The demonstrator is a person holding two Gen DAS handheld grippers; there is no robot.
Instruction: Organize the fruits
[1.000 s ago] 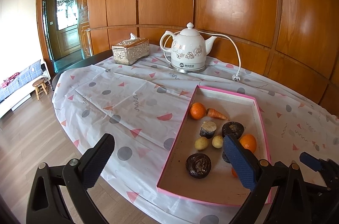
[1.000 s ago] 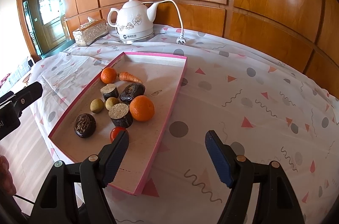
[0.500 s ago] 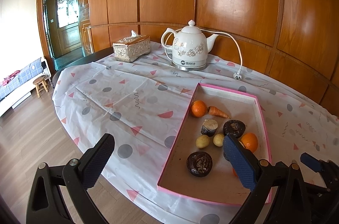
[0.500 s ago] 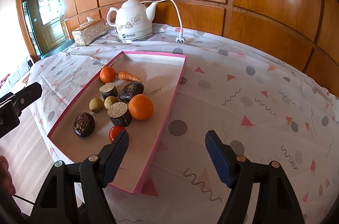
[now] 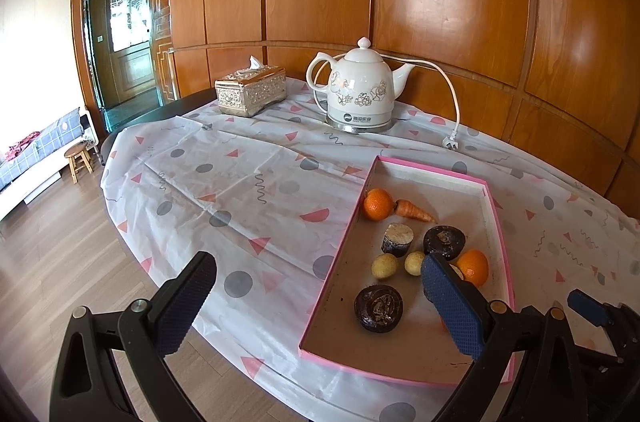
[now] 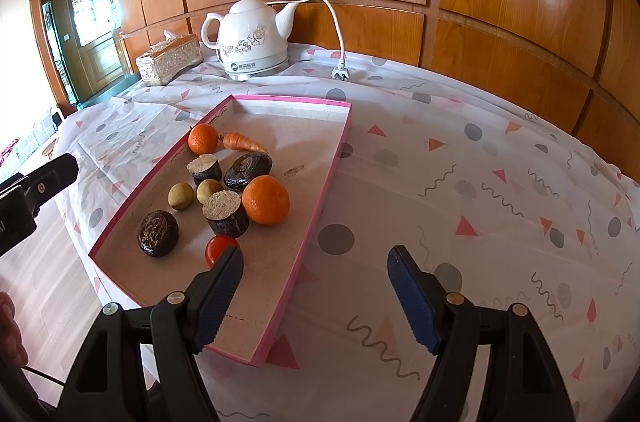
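A pink-rimmed tray (image 6: 320, 182) (image 5: 348, 234) on the table holds two oranges (image 6: 265, 200) (image 6: 203, 138), a carrot (image 6: 242, 141), a red tomato (image 6: 218, 248), two small yellow-green fruits (image 6: 181, 196), two dark round pieces (image 6: 158, 233) and two cut brown pieces (image 6: 226, 213). My left gripper (image 5: 316, 302) is open and empty, above the tray's near left corner. My right gripper (image 6: 316, 290) is open and empty, over the tray's near right edge. The left gripper also shows at the left of the right wrist view (image 6: 36, 182).
A white floral kettle (image 5: 360, 90) with a cord and loose plug (image 5: 450, 143) stands at the back of the table. A patterned tissue box (image 5: 251, 95) stands left of it. Wood panelling runs behind. The table edge and wooden floor lie to the left.
Both grippers have drifted slightly back and up from the tray; the scene sits a little lower in the left view. Nothing on the table has moved.
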